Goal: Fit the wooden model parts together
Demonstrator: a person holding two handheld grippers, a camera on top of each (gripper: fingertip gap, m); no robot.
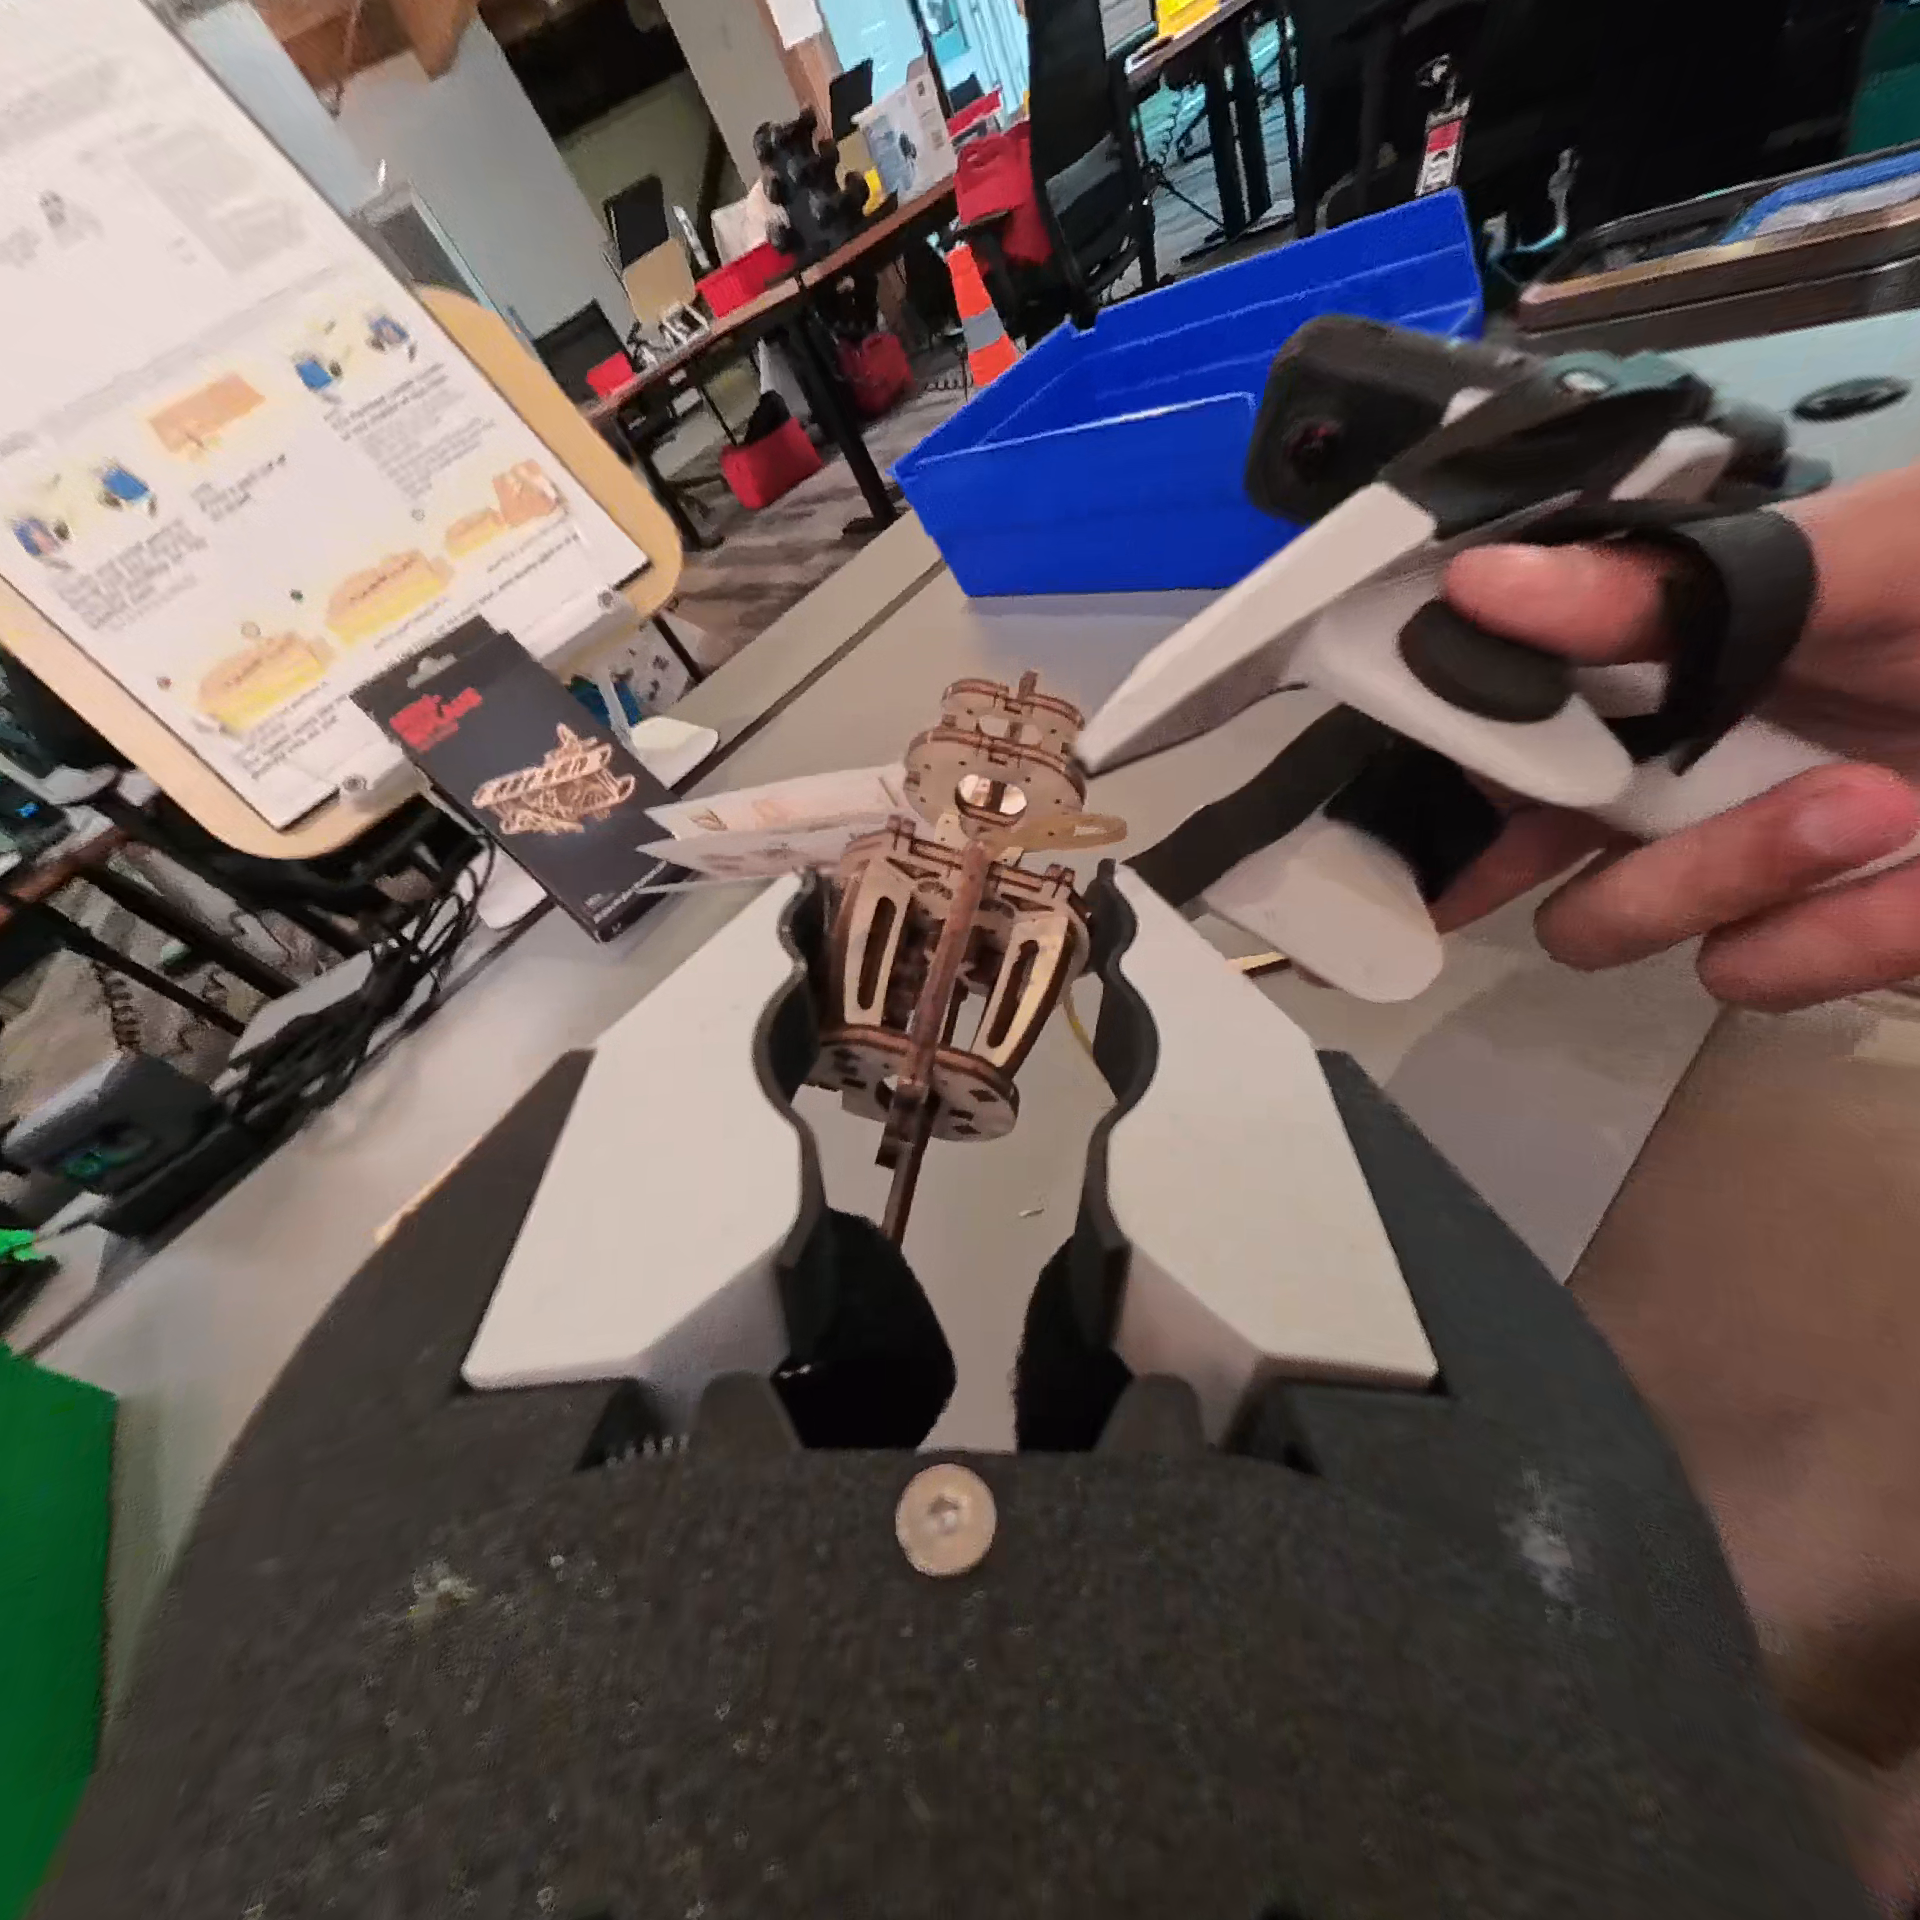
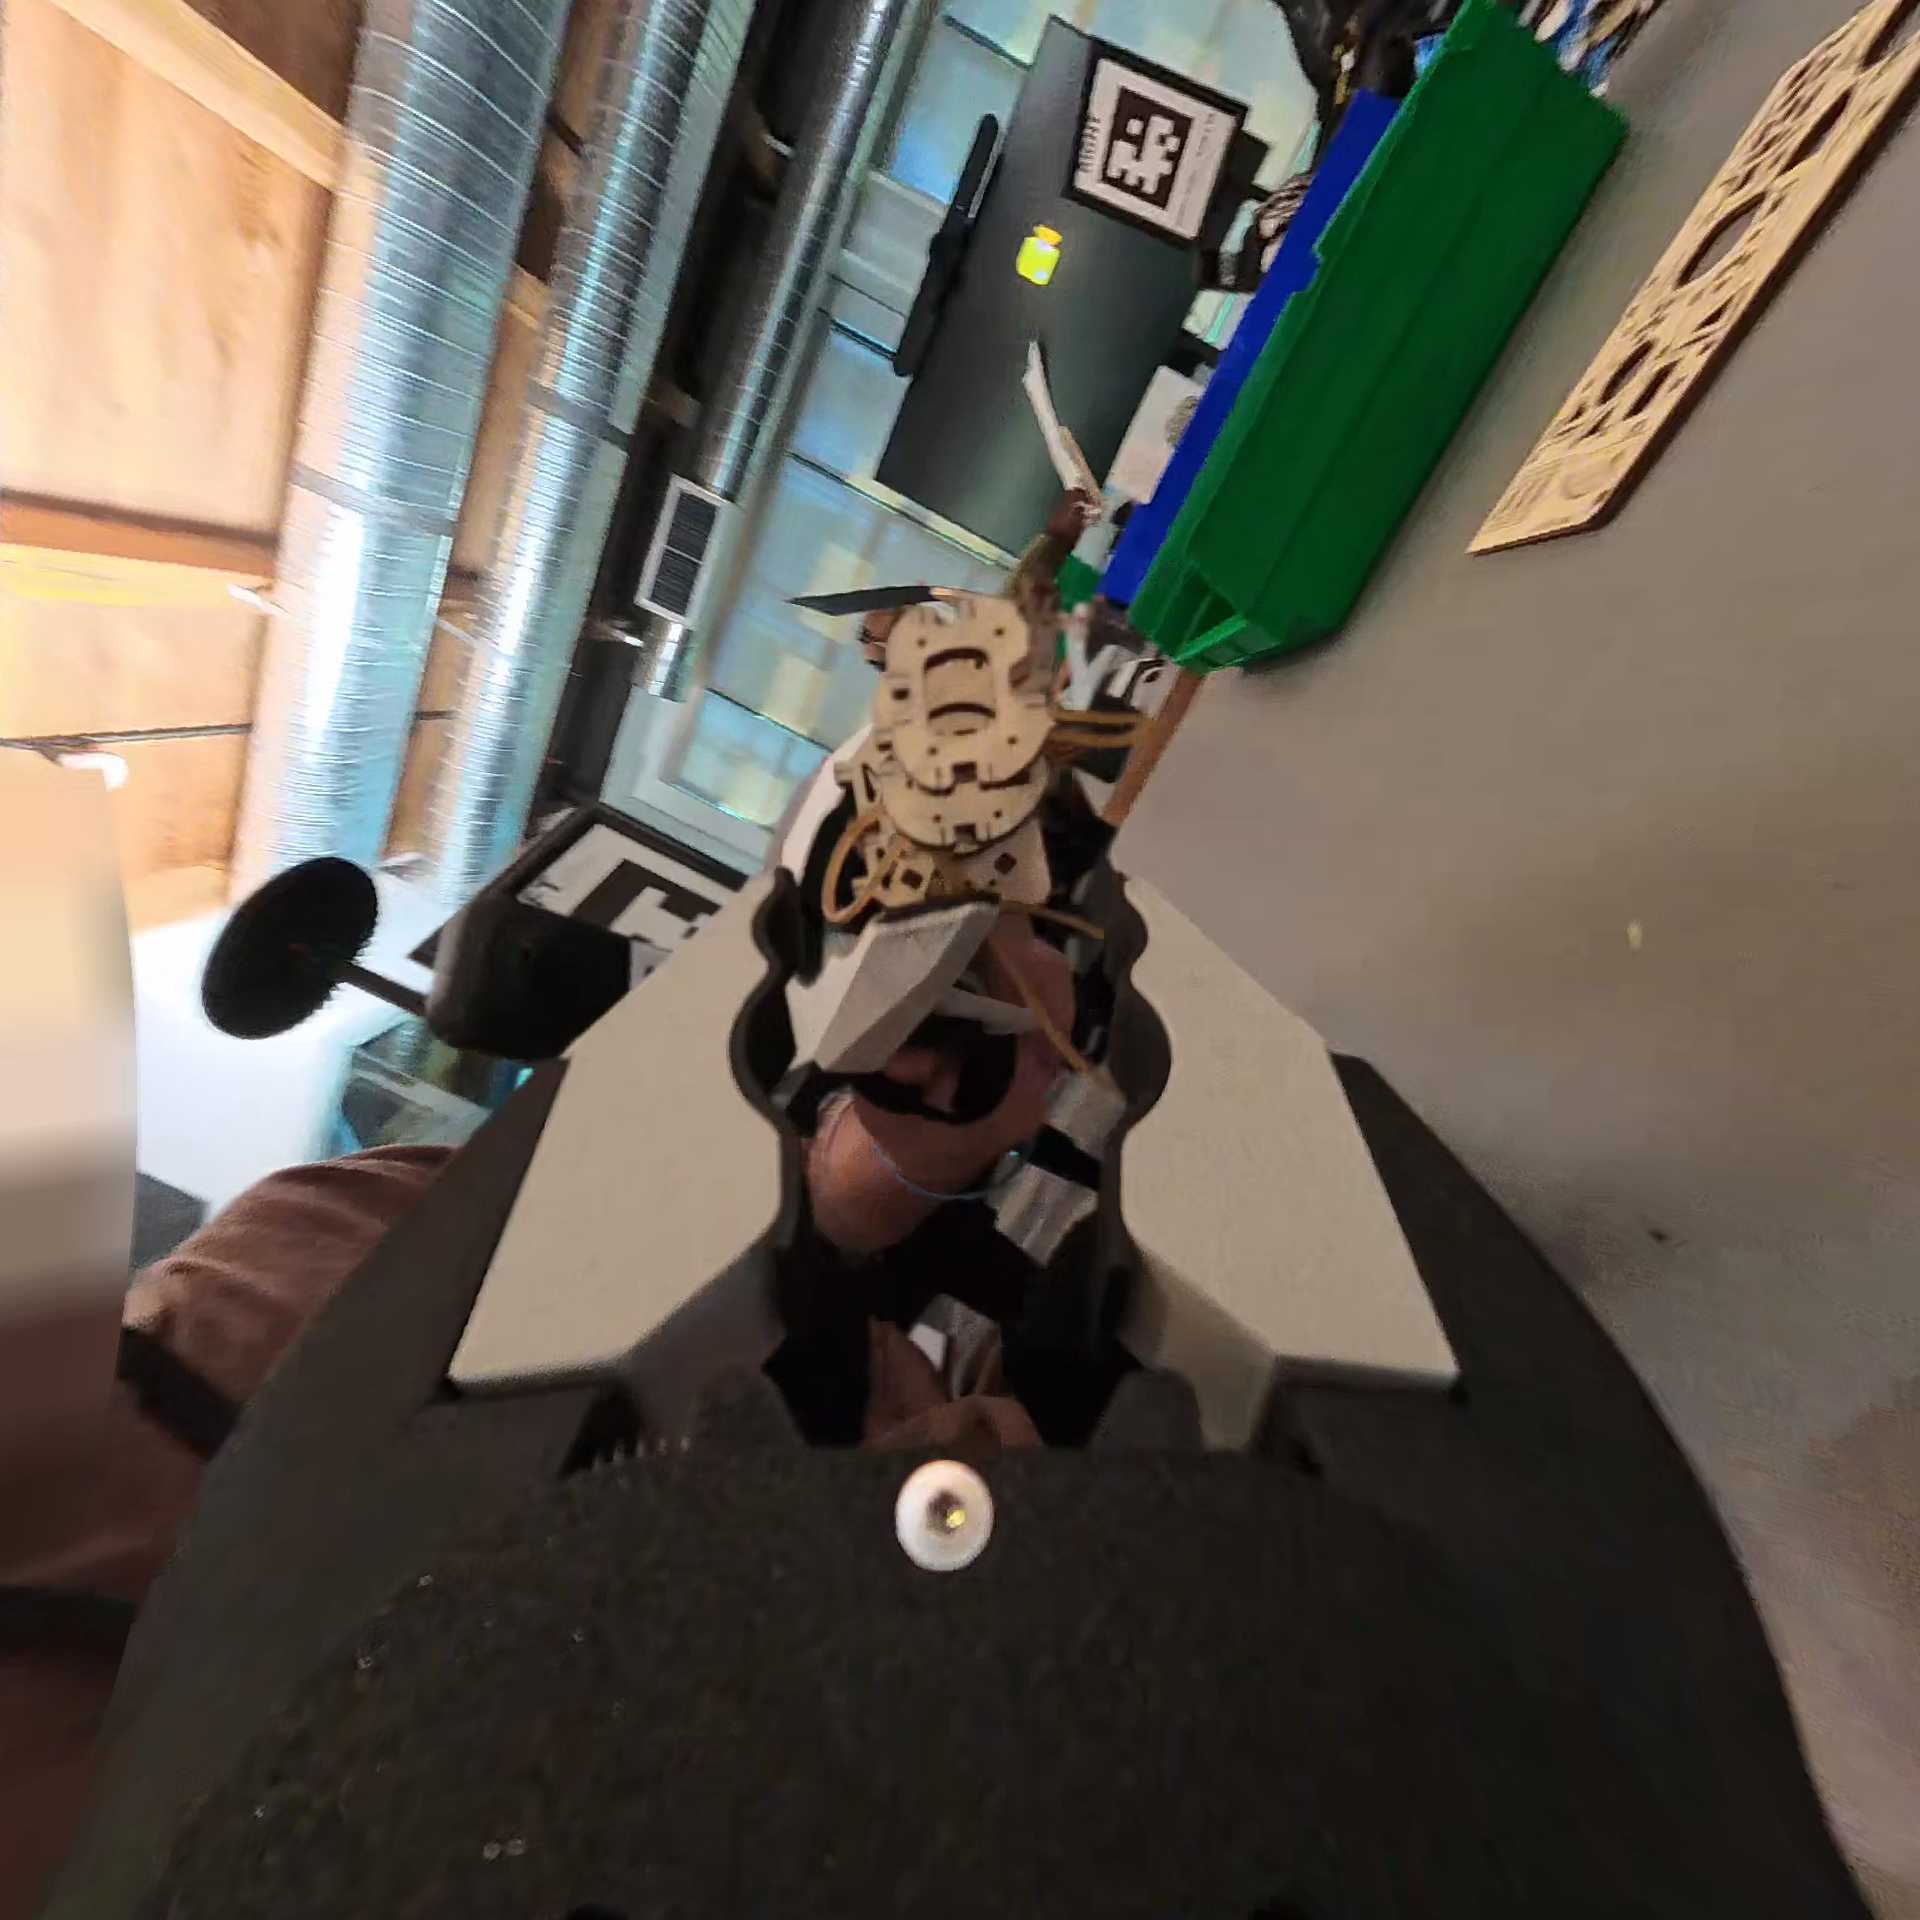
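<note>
The wooden model point(image 1: 935, 987) is a round, cage-like body with a dark rod through it and a lobed plate point(image 1: 992, 743) on top. My left gripper point(image 1: 951, 914) is shut on the body and holds it above the grey table point(image 1: 1507, 1091). My right gripper point(image 1: 1112, 810) comes in from the right, held by a hand point(image 1: 1714, 831). Its jaws stand apart and its upper fingertip point(image 1: 1091, 748) touches the lobed plate. In the right wrist view the model point(image 2: 961, 717) sits just past my right gripper point(image 2: 954, 904), with a left finger point(image 2: 894, 977) between the jaws.
A blue bin point(image 1: 1143, 468) stands behind the model. A black kit box point(image 1: 520, 769), a leaflet point(image 1: 769, 831) and an instruction board point(image 1: 260, 468) are at the left. A green bin point(image 2: 1371, 395) and a cut-out wooden sheet point(image 2: 1714, 260) lie on the table point(image 2: 1507, 935).
</note>
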